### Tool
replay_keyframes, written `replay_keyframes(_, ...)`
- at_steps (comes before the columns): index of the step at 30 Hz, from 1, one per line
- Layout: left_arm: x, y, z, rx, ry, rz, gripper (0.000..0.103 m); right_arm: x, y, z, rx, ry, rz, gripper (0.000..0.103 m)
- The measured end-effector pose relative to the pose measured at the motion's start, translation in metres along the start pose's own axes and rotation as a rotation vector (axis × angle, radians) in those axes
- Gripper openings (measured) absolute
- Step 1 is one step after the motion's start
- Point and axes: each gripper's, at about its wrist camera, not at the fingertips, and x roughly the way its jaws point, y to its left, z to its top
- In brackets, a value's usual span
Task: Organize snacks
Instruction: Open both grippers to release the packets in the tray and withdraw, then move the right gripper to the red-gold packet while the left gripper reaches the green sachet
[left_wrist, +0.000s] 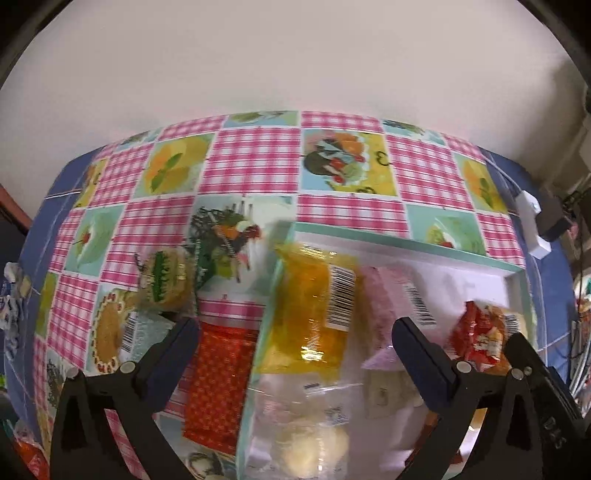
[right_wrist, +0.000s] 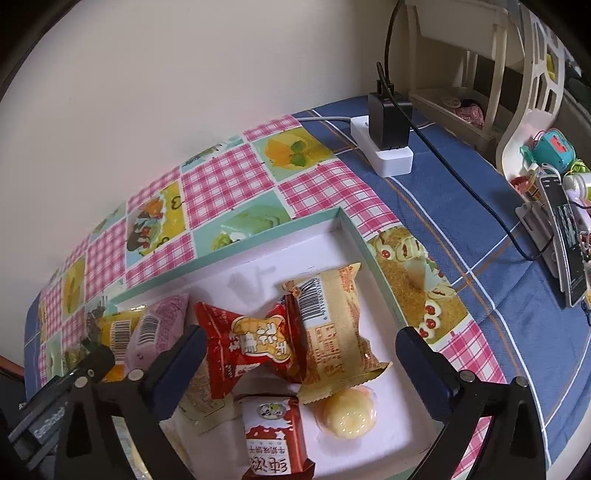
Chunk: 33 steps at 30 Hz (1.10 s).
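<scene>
Sorting is well along, I judge: most snacks already lie in the shallow white tray with the mint rim, and a few wait on the checked cloth outside it. The left gripper hovers with its tongs apart and empty, straddling the tray's left wall. The right gripper hangs over the tray, tongs likewise apart, gripping nothing.

Counted in the tray from the right view: one red packet, one tan packet, one pink packet, one orange-yellow packet, one red-and-white carton and one clear jelly cup. Outside, at about nine o'clock from the tray in the left view, I count one orange dotted packet, one round green-labelled sweet and one clear barcoded wrapper.

Next move, probably: the left tongs shift toward nine o'clock, close on the orange dotted packet, and lift it over the rim.
</scene>
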Motion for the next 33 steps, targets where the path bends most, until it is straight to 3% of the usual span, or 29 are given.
replay_keyframes(7,0.001,0.006,-0.001,-0.011,0.026,-0.011,0.103,-0.005,0.012,-0.004,-0.036,0.005,-0.009,0.103)
replay_keyframes(17,-0.019,0.011,-0.002,0.009,-0.013,0.089,0.103,-0.01,0.023,-0.013,-0.062,0.026,0.023,0.103)
replay_keyframes(21,-0.029,0.022,-0.004,0.008,-0.022,0.091,0.103,-0.015,0.028,-0.017,-0.073,0.021,0.034,0.102)
replay_keyframes(28,-0.034,0.059,-0.012,-0.027,-0.001,0.138,0.103,-0.036,0.044,-0.025,-0.095,-0.011,0.055,0.102)
replay_keyframes(33,-0.031,0.099,-0.018,-0.048,0.03,0.167,0.103,-0.035,0.072,-0.041,-0.146,0.031,0.086,0.102)
